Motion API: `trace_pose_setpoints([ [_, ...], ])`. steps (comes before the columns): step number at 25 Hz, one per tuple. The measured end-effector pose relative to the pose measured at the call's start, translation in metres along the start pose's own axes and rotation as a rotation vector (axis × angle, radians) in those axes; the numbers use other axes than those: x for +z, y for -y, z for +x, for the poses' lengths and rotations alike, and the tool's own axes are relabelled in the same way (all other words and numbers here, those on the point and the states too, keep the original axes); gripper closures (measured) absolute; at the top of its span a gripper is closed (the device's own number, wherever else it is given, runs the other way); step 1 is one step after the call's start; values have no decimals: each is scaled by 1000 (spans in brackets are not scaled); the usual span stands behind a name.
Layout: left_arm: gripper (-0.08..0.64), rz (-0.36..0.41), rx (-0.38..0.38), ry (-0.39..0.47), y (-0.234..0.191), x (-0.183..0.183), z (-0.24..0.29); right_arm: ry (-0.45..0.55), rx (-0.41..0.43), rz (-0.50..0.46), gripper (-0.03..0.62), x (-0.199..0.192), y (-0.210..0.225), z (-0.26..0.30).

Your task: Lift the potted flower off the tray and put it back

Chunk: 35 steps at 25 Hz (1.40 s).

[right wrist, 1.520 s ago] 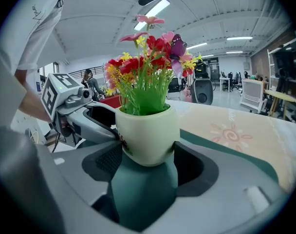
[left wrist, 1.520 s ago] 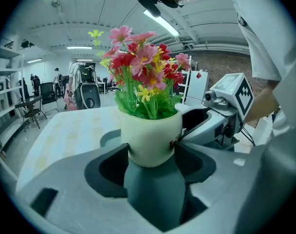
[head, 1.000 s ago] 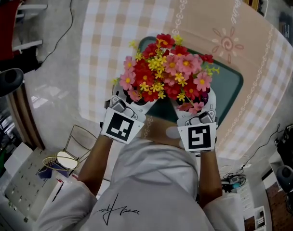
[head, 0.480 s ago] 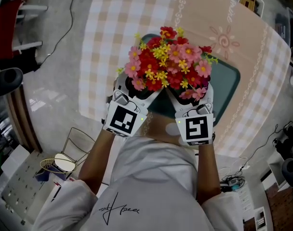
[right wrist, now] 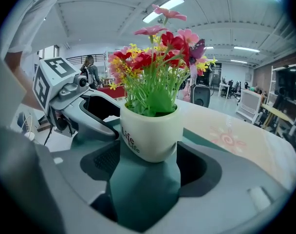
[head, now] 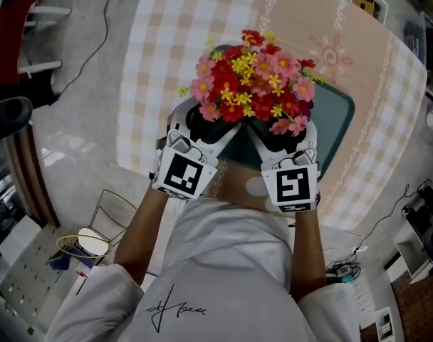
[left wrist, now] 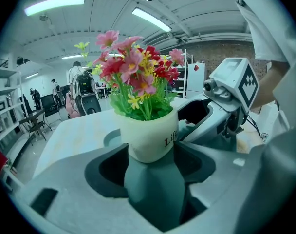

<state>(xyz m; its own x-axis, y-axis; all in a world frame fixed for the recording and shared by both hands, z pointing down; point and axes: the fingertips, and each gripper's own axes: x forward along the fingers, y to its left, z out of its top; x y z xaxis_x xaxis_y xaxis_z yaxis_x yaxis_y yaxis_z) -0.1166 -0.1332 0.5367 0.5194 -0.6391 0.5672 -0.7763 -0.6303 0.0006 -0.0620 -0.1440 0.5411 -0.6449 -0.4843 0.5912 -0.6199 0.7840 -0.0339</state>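
A checked-cloth table — one dark green tray lies on it.

potted flower moved farther away, over tray

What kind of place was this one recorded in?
Probably a big workshop or lab hall, not a home: strip lights on a high ceiling, shelving racks, and cables across the floor.

The person wore a white short-sleeved shirt with a dark scrawled signature printed on it. The left gripper and right gripper were pale grey, each topped by a cube of black-and-white square markers
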Motion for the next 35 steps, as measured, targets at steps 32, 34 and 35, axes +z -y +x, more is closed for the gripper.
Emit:
trace_pose_setpoints([
  [32,362,-80,7,139,22,43,-45,122,-4,22,325,35,-10,-55],
  [34,377,-112,13,161,19,48,-50,135,0,29,344,37,-12,-62],
  [35,384,-128,12,166,19,50,-53,142,-1,28,353,38,-13,-65],
])
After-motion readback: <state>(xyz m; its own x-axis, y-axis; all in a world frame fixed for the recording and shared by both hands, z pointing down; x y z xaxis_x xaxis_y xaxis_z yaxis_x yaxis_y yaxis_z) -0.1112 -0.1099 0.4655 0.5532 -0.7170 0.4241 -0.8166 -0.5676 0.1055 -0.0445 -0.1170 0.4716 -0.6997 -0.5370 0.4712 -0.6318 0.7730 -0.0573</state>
